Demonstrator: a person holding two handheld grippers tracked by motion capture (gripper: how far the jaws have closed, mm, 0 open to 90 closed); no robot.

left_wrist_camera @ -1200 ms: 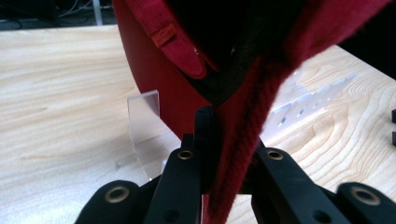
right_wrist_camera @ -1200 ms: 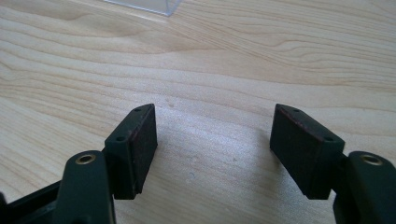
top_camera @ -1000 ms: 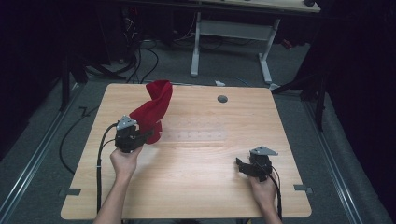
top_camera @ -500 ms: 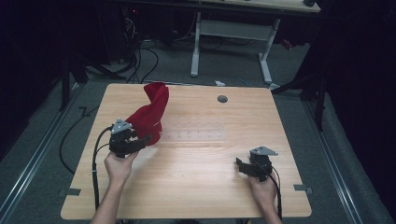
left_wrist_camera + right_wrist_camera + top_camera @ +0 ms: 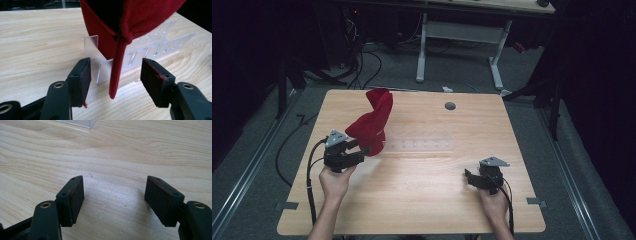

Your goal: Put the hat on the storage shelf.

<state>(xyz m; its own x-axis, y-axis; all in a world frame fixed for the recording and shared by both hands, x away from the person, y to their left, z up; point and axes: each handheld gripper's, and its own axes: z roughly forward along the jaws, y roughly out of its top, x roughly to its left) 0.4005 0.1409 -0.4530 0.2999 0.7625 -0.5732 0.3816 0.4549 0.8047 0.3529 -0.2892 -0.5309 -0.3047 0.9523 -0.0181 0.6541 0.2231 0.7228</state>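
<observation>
We have the red cap (image 5: 371, 125) hung on the clear acrylic rack (image 5: 140, 53) at the table's (image 5: 422, 200) ten o'clock. Our left gripper (image 5: 113, 77) has just been opening (strap between its jaws, untouched); what's left seems only backing away. The right gripper (image 5: 113, 200) rests open at four o'clock.

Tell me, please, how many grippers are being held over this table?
2: the left gripper by the red cloth at the table's left, and the right gripper near the front right, over bare wood.

A pale wooden table (image 5: 422, 200) sits lit in a dark room, a round grey plug (image 5: 450, 106) near its far edge. Grey floor (image 5: 257, 150) around it, black cables (image 5: 362, 65) snaking behind. Beyond, a white-legged desk (image 5: 462, 35) stands against the gloom. Metal rails (image 5: 569, 175) run alongside the table.
</observation>
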